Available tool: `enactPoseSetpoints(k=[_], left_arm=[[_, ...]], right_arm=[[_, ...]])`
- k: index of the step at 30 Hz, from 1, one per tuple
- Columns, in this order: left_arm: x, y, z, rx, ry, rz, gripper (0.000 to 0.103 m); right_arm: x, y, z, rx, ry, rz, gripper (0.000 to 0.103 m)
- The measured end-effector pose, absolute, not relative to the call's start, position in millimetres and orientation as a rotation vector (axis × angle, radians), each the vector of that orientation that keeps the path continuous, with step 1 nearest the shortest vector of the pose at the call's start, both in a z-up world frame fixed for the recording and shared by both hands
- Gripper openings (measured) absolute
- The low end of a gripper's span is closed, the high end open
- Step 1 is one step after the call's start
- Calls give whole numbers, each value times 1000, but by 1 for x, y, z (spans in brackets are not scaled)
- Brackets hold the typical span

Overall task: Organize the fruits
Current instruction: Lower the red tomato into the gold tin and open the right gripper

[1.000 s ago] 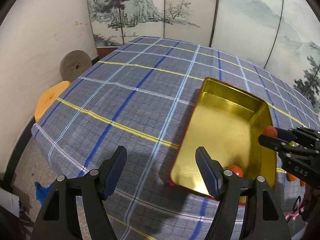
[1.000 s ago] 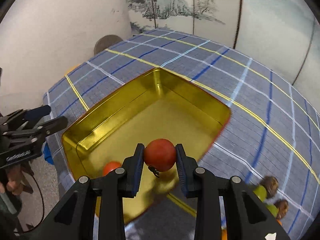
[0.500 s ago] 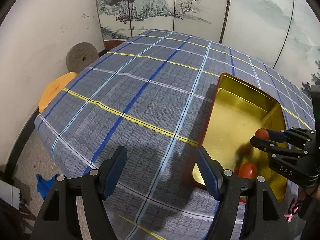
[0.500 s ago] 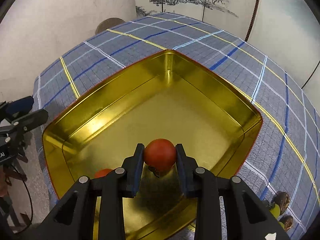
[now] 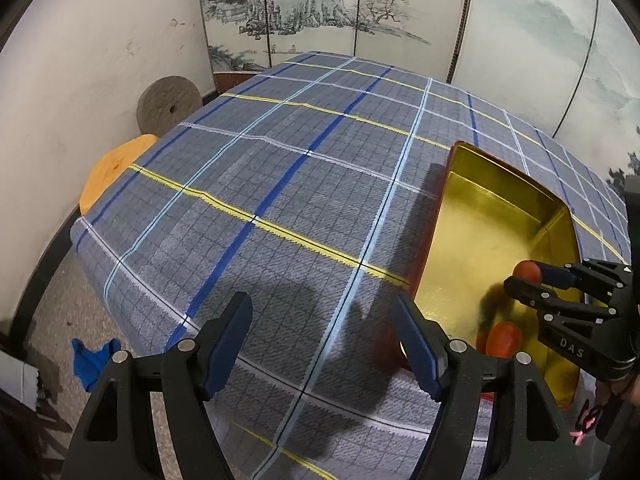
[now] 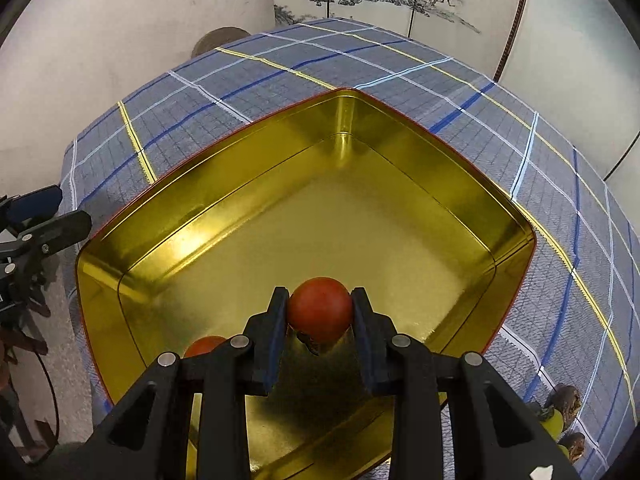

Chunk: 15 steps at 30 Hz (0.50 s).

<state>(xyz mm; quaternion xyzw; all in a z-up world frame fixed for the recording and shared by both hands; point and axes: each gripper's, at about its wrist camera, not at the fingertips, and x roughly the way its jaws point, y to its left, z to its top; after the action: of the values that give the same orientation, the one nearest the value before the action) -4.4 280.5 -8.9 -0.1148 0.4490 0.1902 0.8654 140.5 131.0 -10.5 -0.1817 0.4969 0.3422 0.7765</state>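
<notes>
My right gripper [image 6: 320, 312] is shut on a red tomato [image 6: 320, 308] and holds it low inside the gold tin tray [image 6: 400, 136], near its close side. A second red tomato [image 6: 204, 346] lies on the tray floor just left of it. In the left wrist view the right gripper [image 5: 532, 276] with its tomato [image 5: 527, 270] hangs over the tray [image 5: 500, 200], with the other tomato [image 5: 504, 338] below. My left gripper [image 5: 322, 344] is open and empty over the plaid tablecloth [image 5: 280, 184], left of the tray.
Small green and brown fruits [image 6: 560, 412] lie on the cloth at the right of the tray. A grey stone disc [image 5: 168, 106] and an orange stool [image 5: 112, 172] stand by the left wall. A painted folding screen [image 5: 320, 12] stands behind the table.
My right gripper has carried the tomato further over and down into the tray. My left gripper has drawn back to the left, away from the tray.
</notes>
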Motion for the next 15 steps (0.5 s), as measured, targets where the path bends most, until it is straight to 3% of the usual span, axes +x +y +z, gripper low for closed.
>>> enactPoseSetpoints(k=[15], left_arm=[[-2, 264, 1, -233, 921, 368, 73]], right_arm=[[131, 118, 9, -306, 1048, 769, 33]])
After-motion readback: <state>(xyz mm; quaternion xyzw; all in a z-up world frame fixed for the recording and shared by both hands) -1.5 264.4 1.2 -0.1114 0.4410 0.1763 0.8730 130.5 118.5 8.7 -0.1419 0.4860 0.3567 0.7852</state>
